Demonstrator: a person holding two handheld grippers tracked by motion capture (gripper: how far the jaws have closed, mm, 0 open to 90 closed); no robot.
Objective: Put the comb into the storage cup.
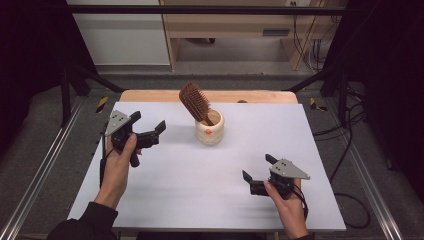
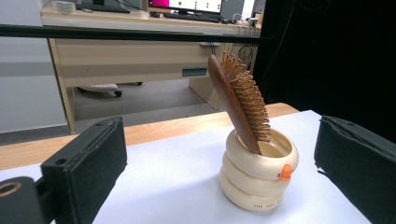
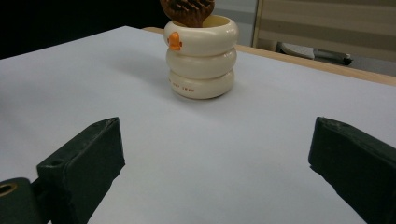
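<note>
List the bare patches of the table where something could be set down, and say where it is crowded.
Free: the wide stretch between the left gripper, the right gripper and the near edge; also right of the cup. Crowded: only at the cup, where the hairbrush leans left.

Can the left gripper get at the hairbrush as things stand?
Probably yes. The left gripper is open and faces the hairbrush, which stands tilted in the cream cup, head well above the rim. Only bare white table lies between them, and the right gripper sits well off to the side.
</note>
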